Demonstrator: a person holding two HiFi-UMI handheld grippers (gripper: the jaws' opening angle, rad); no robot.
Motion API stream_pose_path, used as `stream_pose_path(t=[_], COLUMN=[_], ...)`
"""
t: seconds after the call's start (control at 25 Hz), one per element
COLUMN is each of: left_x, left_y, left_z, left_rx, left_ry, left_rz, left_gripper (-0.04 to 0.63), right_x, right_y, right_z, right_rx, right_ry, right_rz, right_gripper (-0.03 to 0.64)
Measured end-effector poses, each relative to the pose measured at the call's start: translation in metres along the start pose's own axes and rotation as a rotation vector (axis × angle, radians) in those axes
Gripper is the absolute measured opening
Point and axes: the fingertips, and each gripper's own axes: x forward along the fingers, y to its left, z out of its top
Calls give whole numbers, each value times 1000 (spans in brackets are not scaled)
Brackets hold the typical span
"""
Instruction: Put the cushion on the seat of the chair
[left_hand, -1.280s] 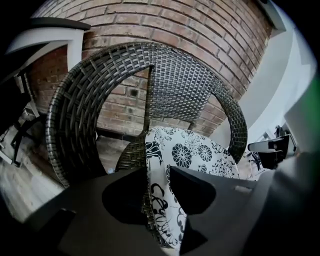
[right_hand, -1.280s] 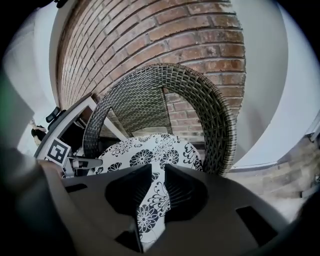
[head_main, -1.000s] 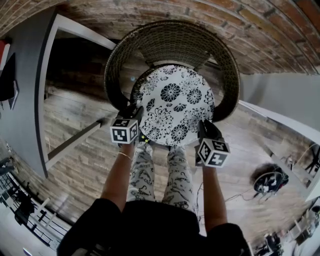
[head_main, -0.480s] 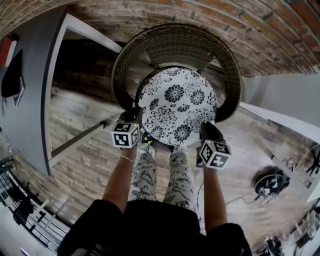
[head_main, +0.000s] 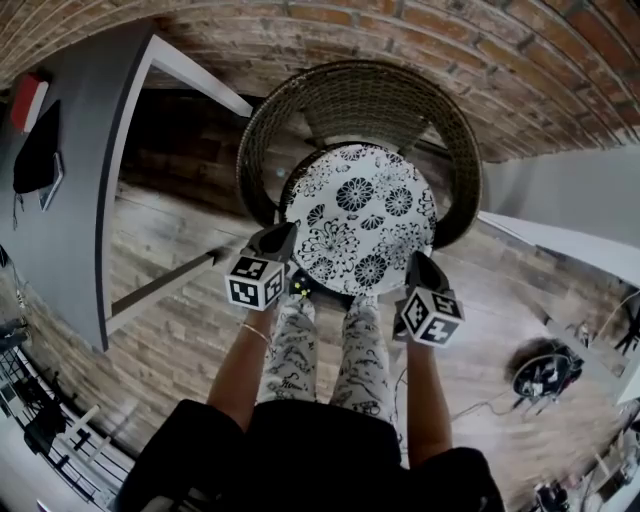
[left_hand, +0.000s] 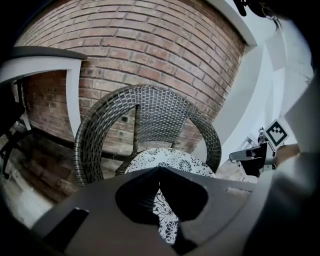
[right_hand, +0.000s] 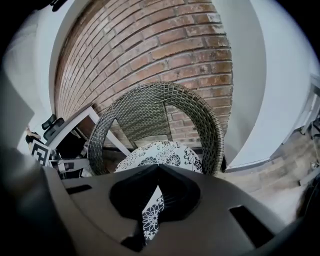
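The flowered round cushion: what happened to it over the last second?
The black-and-white flowered cushion has been pushed further into the grey wicker chair and tipped from steeply tilted to nearly flat. The left gripper and right gripper went with it. Unchanged: both stay clamped on its near edge.

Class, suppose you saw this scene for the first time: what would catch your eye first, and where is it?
The black-and-white flowered cushion stands out first, lying on the seat of the woven chair mid-picture. The left tongs and right tongs each pinch its near edge, and a red brick wall rises behind the chair.
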Motion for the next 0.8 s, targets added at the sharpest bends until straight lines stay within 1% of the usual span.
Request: stream_pose_path(t=[0.12,0.24,0.48,0.8], left_x=[-7,-16,-41,-75], left_y=[-9,-14,-24,-30], left_z=[10,18,35,55], left_rx=[7,10,60,56], left_ry=[-20,-42,-74,-121], left_rz=[-28,-34,-40,-38], left_gripper=[5,4,5,5], right_x=[-8,-18,-40,-61], right_y=[5,9,20,34], right_z=[5,12,25,46], right_rx=[20,34,54,37], right_ry=[-23,-51,-91,-120], right_rz=[2,5,19,25], right_gripper=[-2,-2,-2,-3])
